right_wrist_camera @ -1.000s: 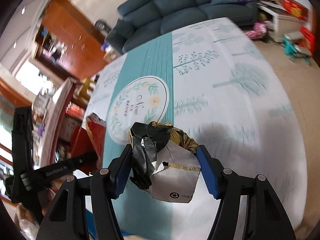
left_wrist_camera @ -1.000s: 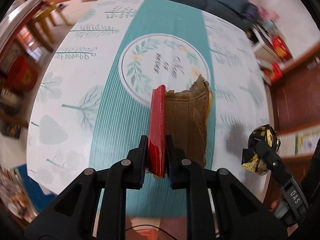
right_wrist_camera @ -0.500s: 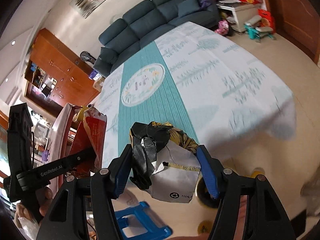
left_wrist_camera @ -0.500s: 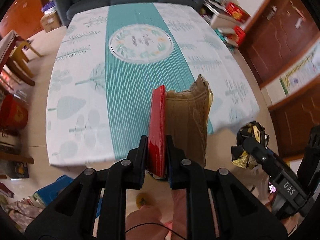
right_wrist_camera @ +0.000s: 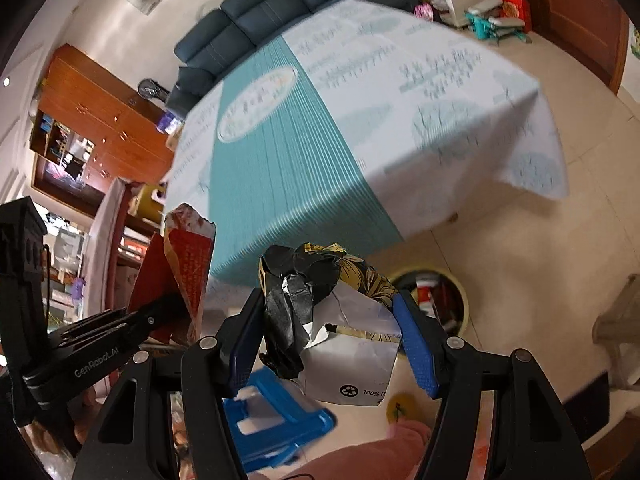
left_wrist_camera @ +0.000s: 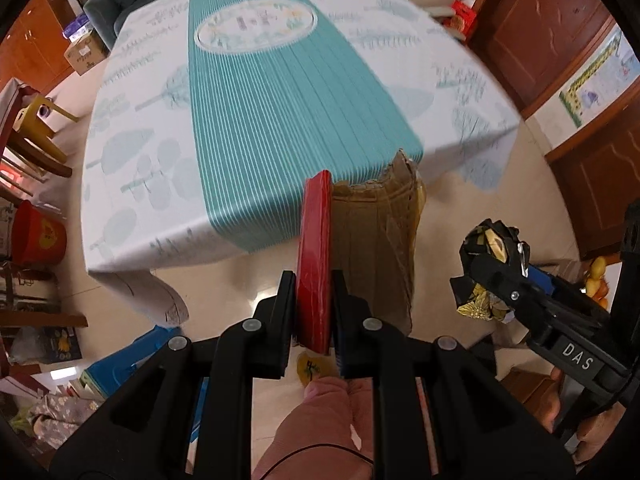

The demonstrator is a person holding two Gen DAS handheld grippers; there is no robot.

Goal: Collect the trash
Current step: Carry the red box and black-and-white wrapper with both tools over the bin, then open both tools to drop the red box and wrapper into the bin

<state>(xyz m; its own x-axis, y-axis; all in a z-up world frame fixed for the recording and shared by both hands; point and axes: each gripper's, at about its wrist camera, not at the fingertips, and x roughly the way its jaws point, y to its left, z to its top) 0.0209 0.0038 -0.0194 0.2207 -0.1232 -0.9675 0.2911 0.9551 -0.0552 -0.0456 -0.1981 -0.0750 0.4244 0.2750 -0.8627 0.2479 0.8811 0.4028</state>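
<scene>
My left claw (left_wrist_camera: 314,280) is clamped tight on a flattened piece of torn cardboard packaging, glossy red outside and plain brown inside (left_wrist_camera: 316,256), which stands on edge between the fingers and sticks forward past their tips. My right claw (right_wrist_camera: 332,316) has its blue-padded jaws pressed against both sides of a crumpled wad of black, gold-flowered and silvery-white paper carton (right_wrist_camera: 340,312), so it grips that wad. Both loads hang over the pale tiled floor (left_wrist_camera: 480,216), just off the near edge of the table draped in a white cloth with a teal striped runner (left_wrist_camera: 260,120). Below my right claw sits a round yellow-rimmed bin with rubbish inside (right_wrist_camera: 436,296), and a blue plastic stool (right_wrist_camera: 276,420) stands near my pink-trousered leg (left_wrist_camera: 320,432)
</scene>
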